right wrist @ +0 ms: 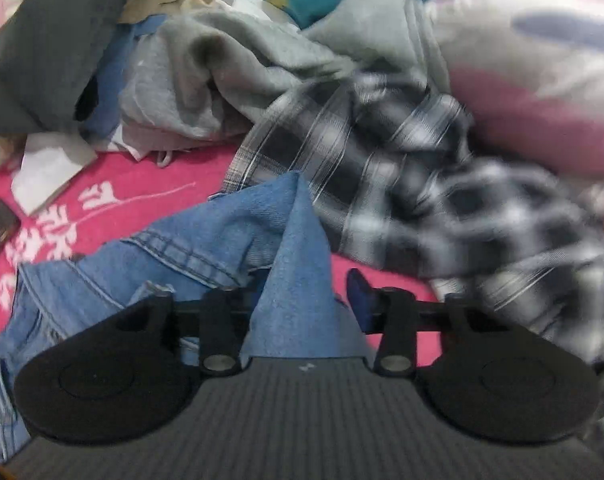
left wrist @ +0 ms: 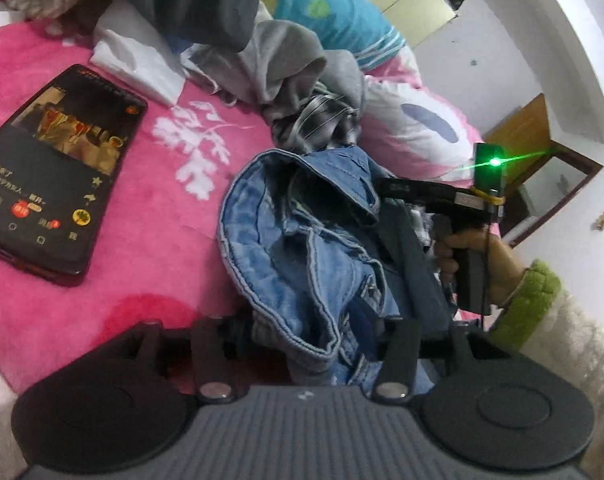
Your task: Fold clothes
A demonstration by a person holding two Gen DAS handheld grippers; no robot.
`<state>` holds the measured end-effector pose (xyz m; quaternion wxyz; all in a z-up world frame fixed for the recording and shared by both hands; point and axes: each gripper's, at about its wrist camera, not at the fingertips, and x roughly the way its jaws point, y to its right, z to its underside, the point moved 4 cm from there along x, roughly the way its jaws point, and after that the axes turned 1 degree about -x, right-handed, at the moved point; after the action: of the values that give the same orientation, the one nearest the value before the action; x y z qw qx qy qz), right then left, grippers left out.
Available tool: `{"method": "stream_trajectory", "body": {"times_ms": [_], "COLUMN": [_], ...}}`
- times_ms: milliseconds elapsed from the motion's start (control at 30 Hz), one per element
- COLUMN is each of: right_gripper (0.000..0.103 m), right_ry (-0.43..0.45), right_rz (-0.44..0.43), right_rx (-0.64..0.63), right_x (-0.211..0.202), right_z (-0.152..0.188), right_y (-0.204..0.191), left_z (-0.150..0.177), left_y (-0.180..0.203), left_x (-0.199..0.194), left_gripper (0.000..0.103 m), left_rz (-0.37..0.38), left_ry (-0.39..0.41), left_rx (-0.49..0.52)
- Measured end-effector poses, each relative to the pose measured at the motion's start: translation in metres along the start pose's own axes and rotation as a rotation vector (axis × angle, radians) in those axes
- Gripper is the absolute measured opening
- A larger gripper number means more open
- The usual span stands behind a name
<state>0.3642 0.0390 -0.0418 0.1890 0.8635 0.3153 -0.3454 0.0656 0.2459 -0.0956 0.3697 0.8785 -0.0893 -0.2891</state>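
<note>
Both grippers biting into crumpled blue denim jeans (left wrist: 297, 248) on the fuzzy pink blanket (left wrist: 149, 208). Left gripper (left wrist: 306, 344) clamped on a thick stitched hem, right gripper (right wrist: 302, 320) pinching a peaked fold. Behind, soft grey fleece (right wrist: 237, 76), blurred plaid shirt (right wrist: 402, 168).

The fingertips of the left claw (left wrist: 306, 344) are hidden under the bunched blue jeans (left wrist: 302, 240), so it is not clear how the jaws stand. The same holds for the right claw (right wrist: 302, 312): a fold of the jeans (right wrist: 293, 280) covers the gap between its fingers. To the right of this claw, the plaid shirt (right wrist: 442, 208) is smeared by motion blur. The phone (left wrist: 57, 168), to the left of the left claw, shows text too small to read, and its lower left corner is cut by the picture's edge.
</note>
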Motion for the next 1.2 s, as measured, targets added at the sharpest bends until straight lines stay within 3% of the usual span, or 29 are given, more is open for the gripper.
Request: {"method": "stream_trajectory", "body": {"times_ms": [133,433,533,633,767,867,900,1000,1067,1133,1200], "right_gripper": [0.051,0.045,0.039,0.039,0.04,0.041,0.046,0.057,0.06,0.061,0.061], "right_ry": [0.044,-0.11,-0.017,0.143,0.215,0.248,0.255,0.251,0.208,0.134,0.075], "right_rz": [0.072,-0.06,-0.137,-0.323,-0.364,-0.328,-0.295,-0.124,0.039,0.147,0.175], "right_rx": [-0.117,0.053,0.12,0.319,0.472,0.514,0.51,0.442,0.346,0.291,0.282], "right_x": [-0.043,-0.007,0.013,0.024,0.019,-0.026,-0.045,-0.105,-0.142,-0.167,-0.176], "right_z": [-0.005,0.013,-0.021,-0.066,-0.084,-0.06,-0.046,0.003,0.046,0.093,0.135], "right_y": [-0.013,-0.048,-0.06,-0.051,-0.038,-0.021,-0.015,-0.002,-0.004,-0.012,-0.023], "left_z": [0.01,0.011,0.01,0.009,0.008,0.01,0.011,0.011,0.012,0.012,0.013], "left_y": [0.007,0.013,0.013,0.015,0.017,0.017,0.017,0.018,0.018,0.019,0.021], "left_x": [0.0,0.018,0.017,0.021,0.023,0.022,0.022,0.021,0.021,0.021,0.02], "left_gripper": [0.049,0.047,0.048,0.049,0.049,0.049,0.049,0.049,0.049,0.049,0.049], "left_rz": [0.002,-0.028,-0.026,-0.032,-0.039,-0.038,-0.037,-0.038,-0.042,-0.053,-0.068], "left_ry": [0.019,0.066,0.064,0.061,0.066,0.075,0.077,0.082,0.085,0.088,0.092], "left_rx": [0.026,0.099,0.09,0.093,0.095,0.098,0.098,0.101,0.104,0.108,0.115]}}
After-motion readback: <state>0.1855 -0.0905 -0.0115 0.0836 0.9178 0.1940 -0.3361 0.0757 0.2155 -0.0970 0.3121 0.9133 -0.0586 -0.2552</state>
